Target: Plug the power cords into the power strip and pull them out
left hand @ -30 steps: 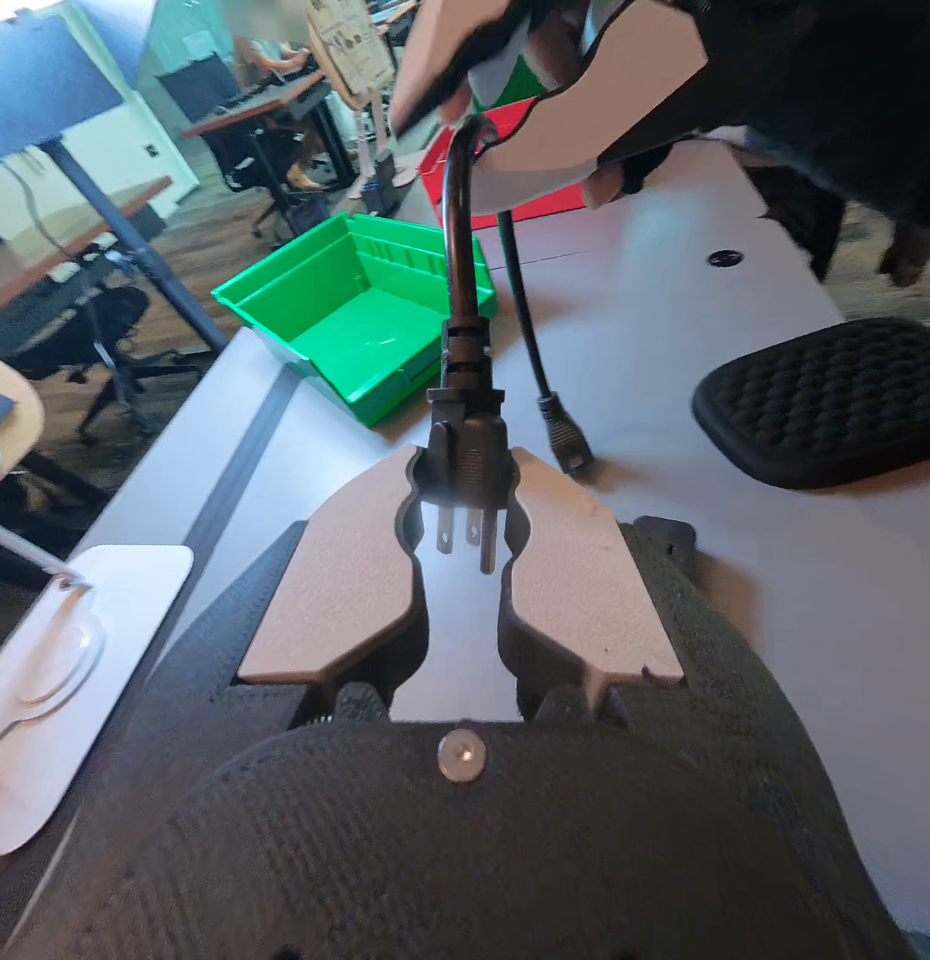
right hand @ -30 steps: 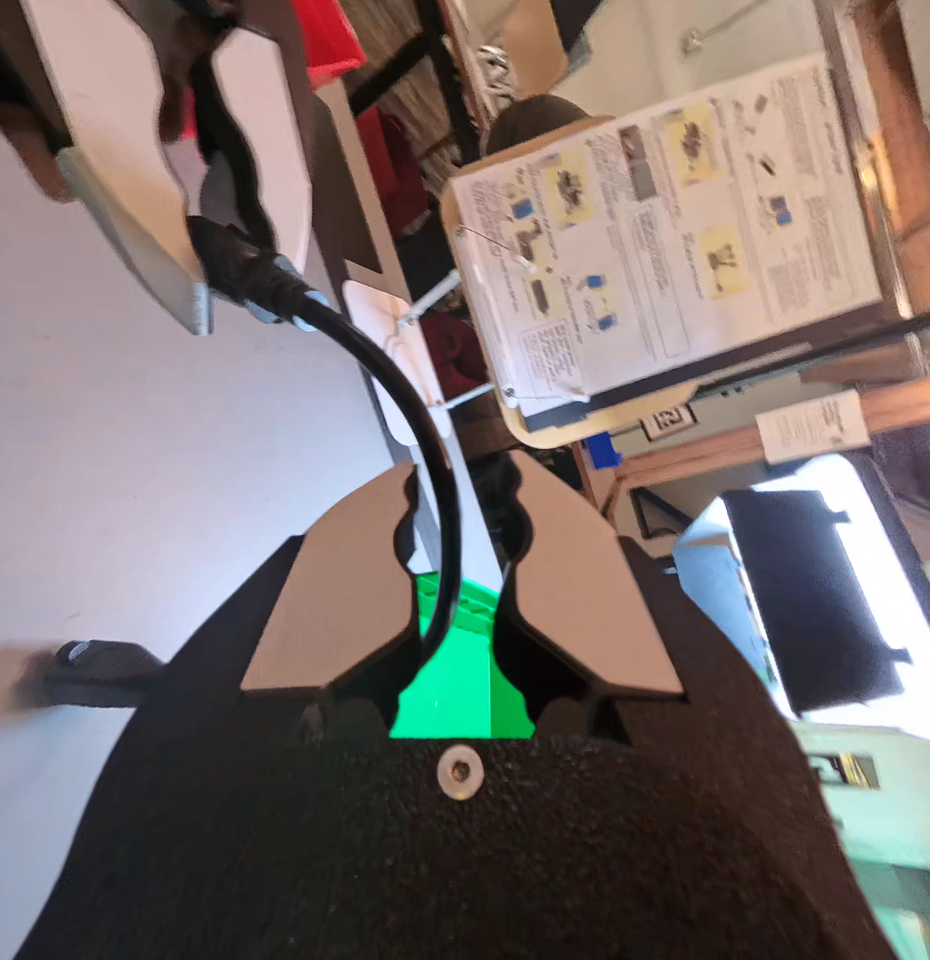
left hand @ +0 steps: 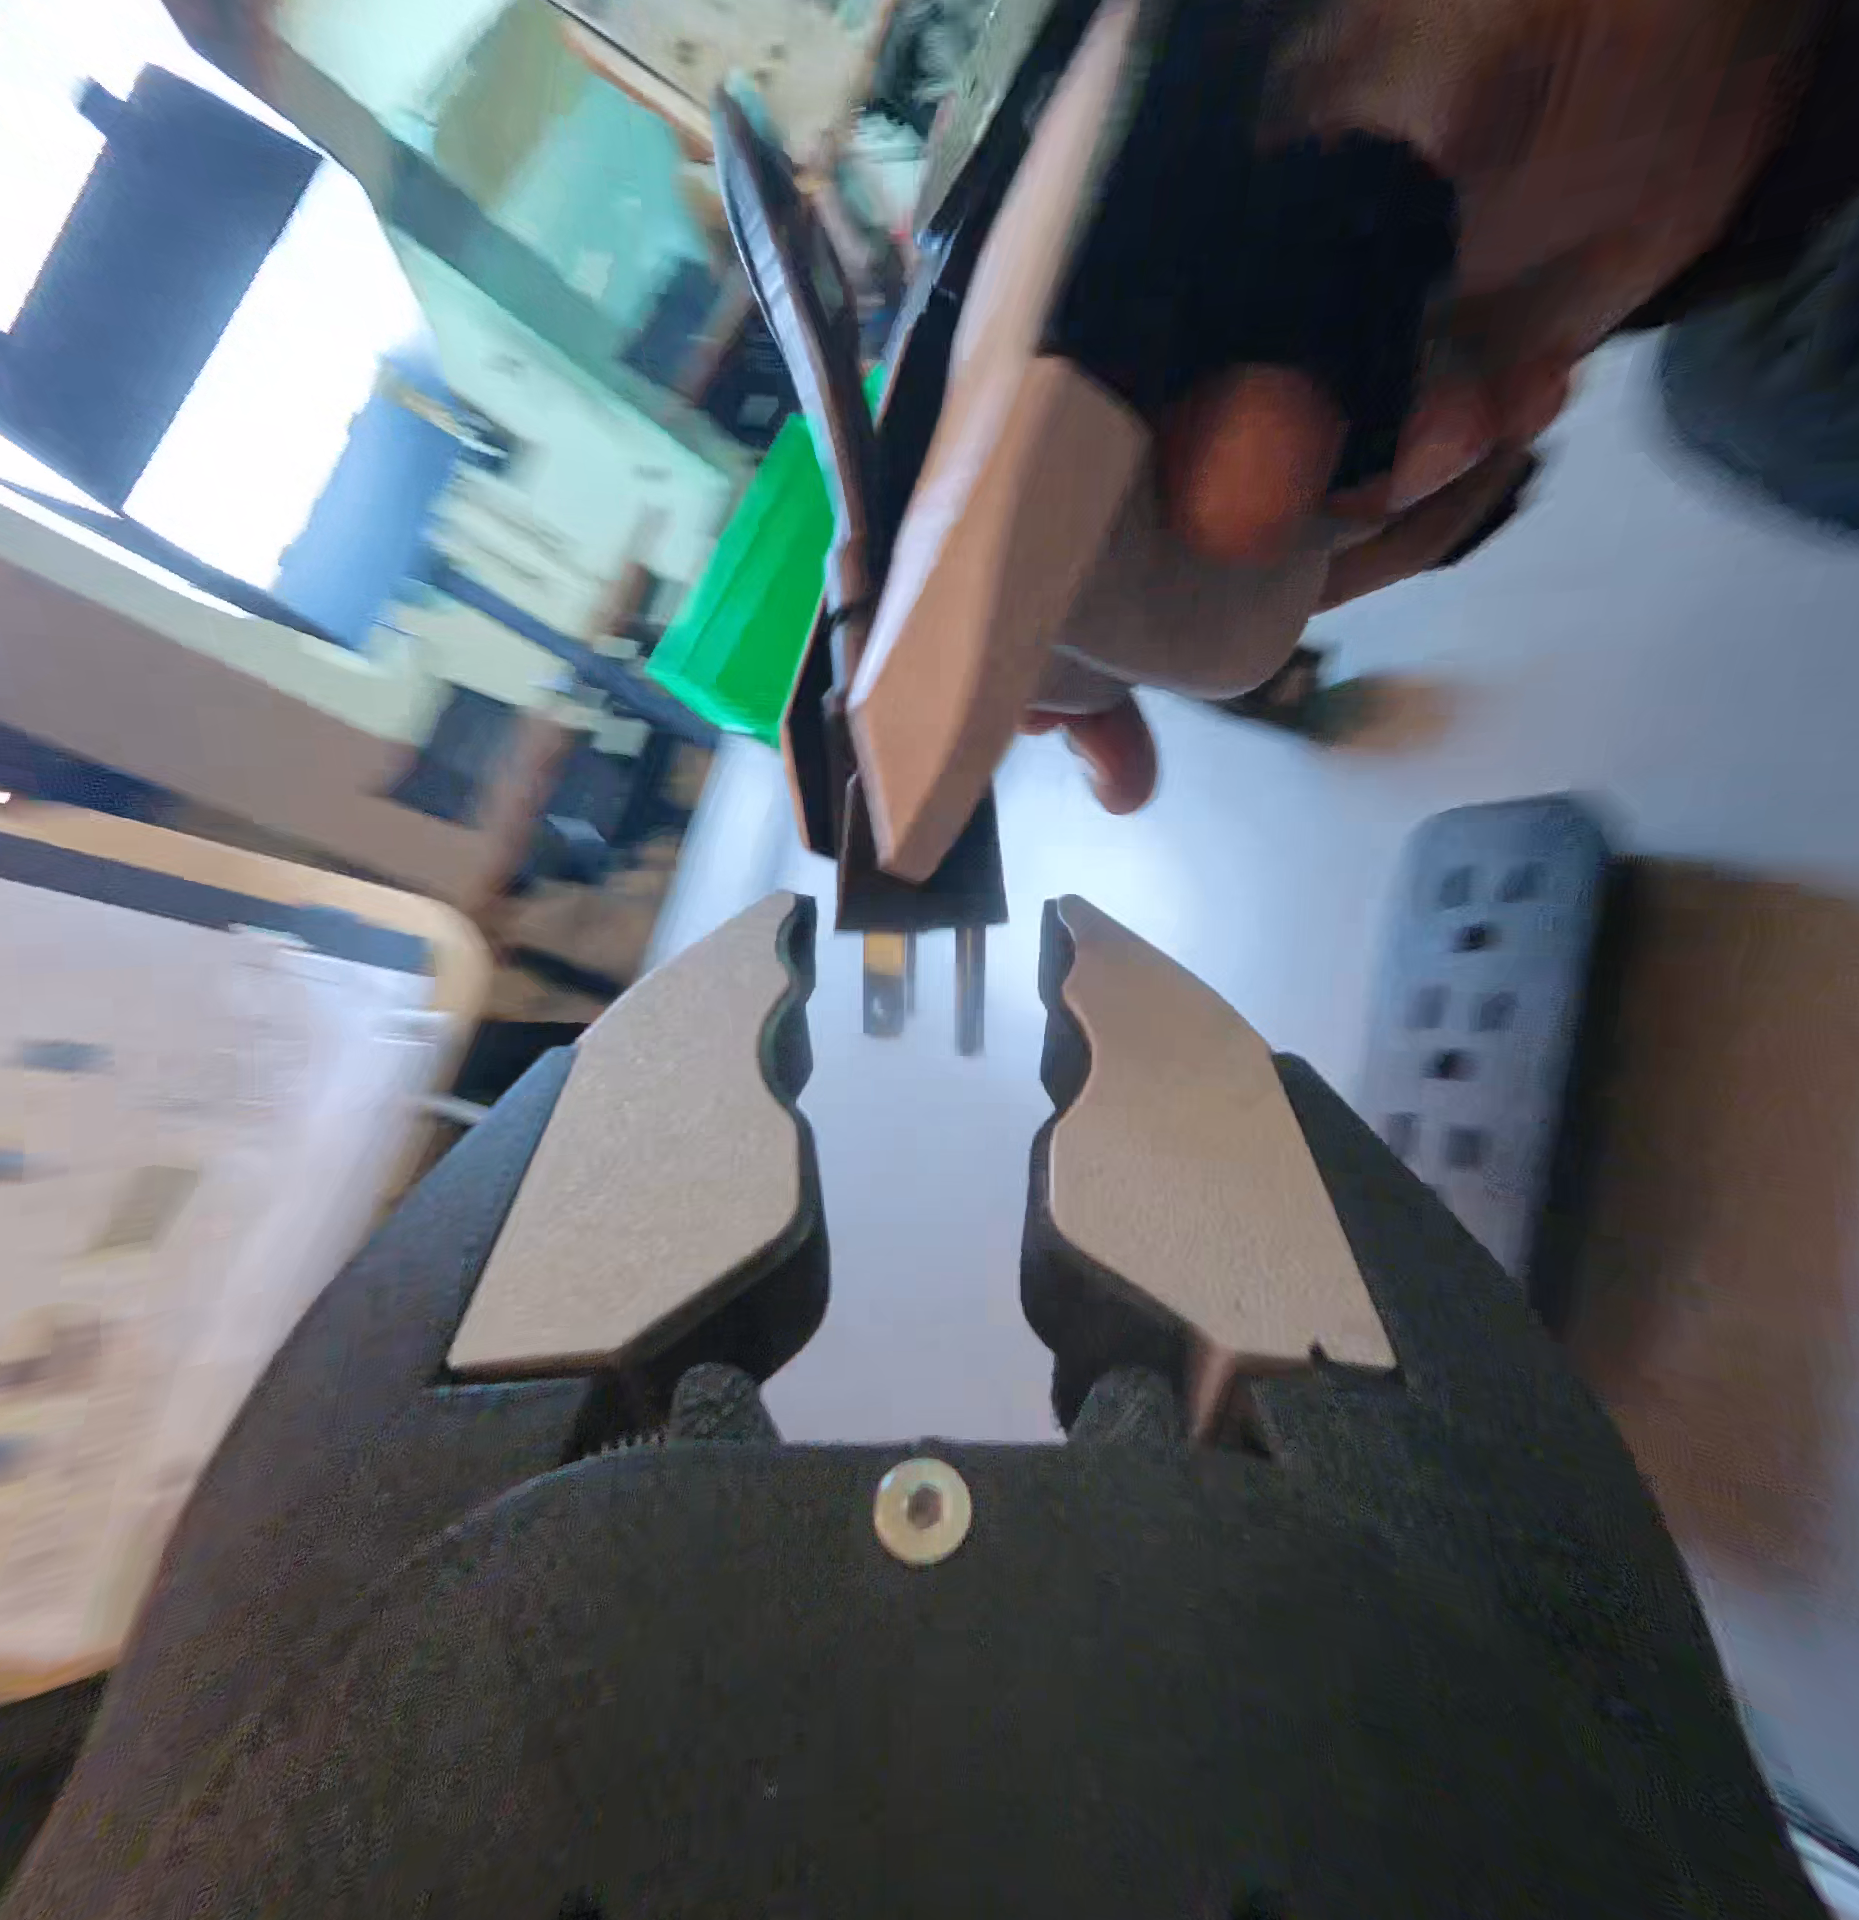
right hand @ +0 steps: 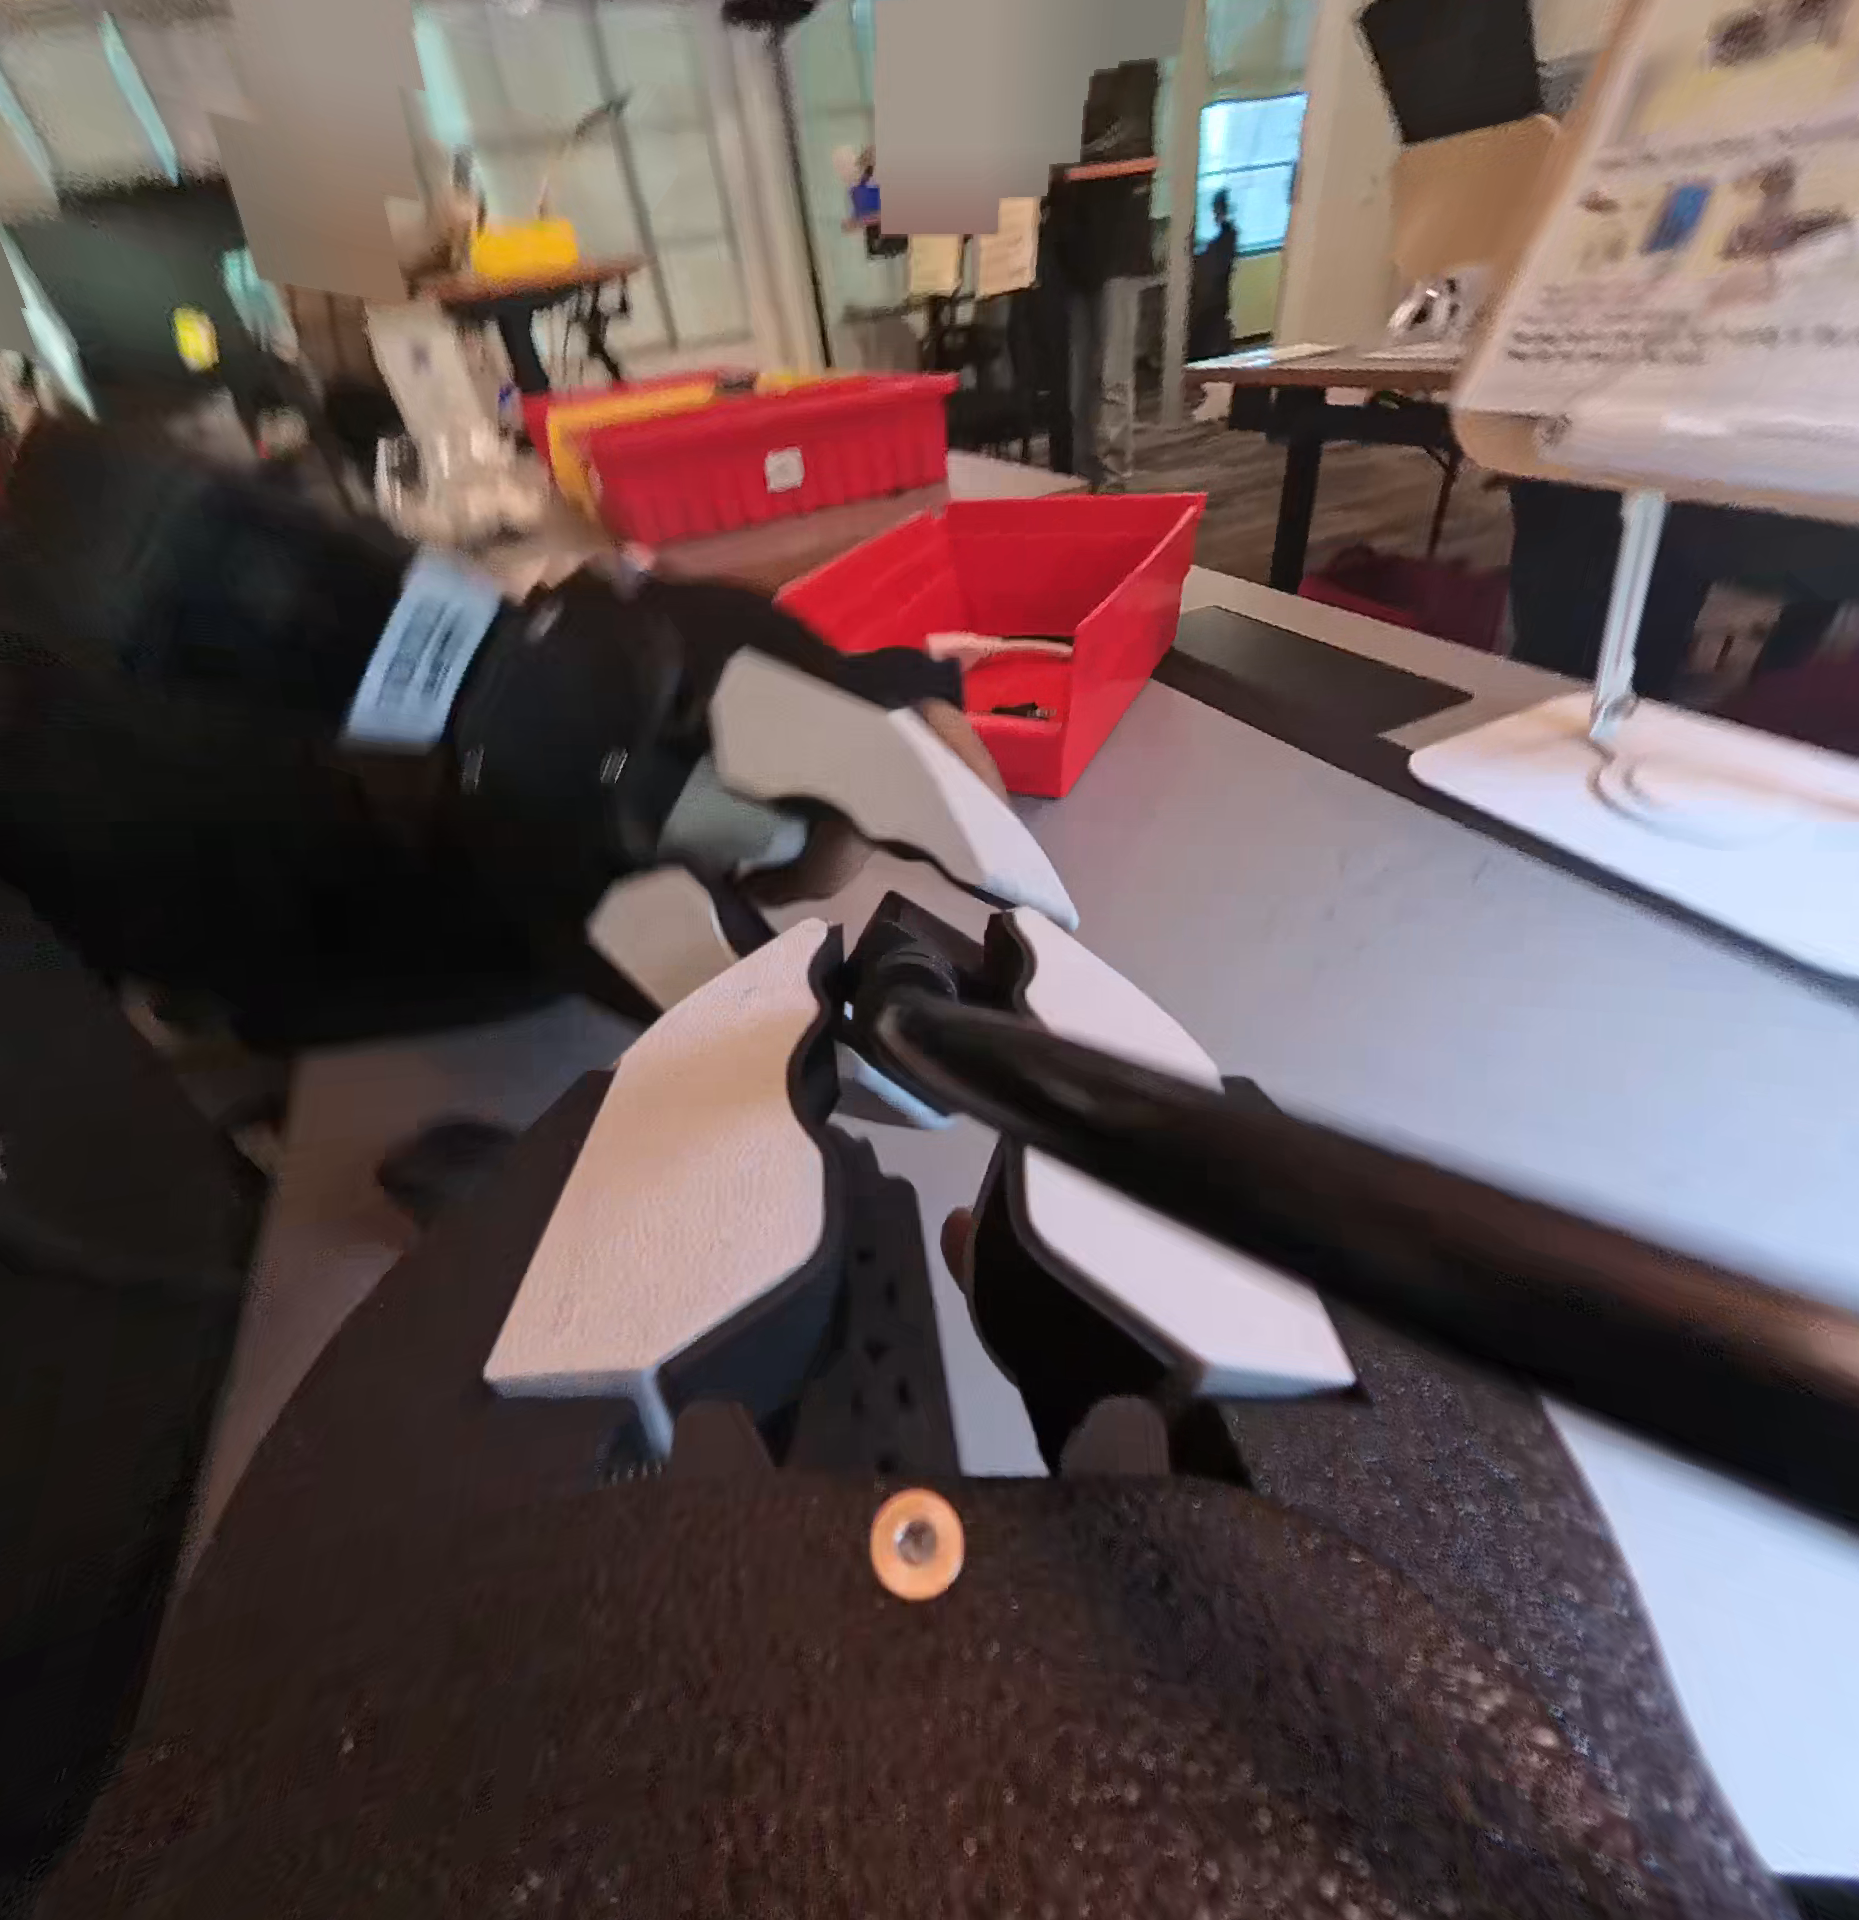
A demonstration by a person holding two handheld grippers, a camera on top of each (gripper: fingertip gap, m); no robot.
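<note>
A black power plug point(left hand: 920, 883) with bare metal prongs hangs just in front of my left gripper point(left hand: 925, 930), which is open and apart from it. My right gripper point(left hand: 868, 821) comes down from above and is shut on the plug body. In the right wrist view the right gripper point(right hand: 920, 951) pinches the plug point(right hand: 904, 961), and its thick black cord point(right hand: 1320, 1174) runs off to the lower right. A finger point(right hand: 883, 790) of the left gripper shows just beyond. A grey power strip point(left hand: 1476, 1039) lies on the table to the right.
A green bin point(left hand: 759, 603) stands behind the plug. A red bin point(right hand: 1018, 613) holding small items sits on the white table point(right hand: 1424, 987), with more red bins behind. A white stand base point(right hand: 1673, 821) carries a printed board at far right. A brown surface point(left hand: 1756, 1195) lies beside the strip. Both grippers' tips are close together, under 4 cm apart.
My left gripper has opened and let go of the plug. My right gripper has moved from the cord down onto the plug body. Both views have swung.
</note>
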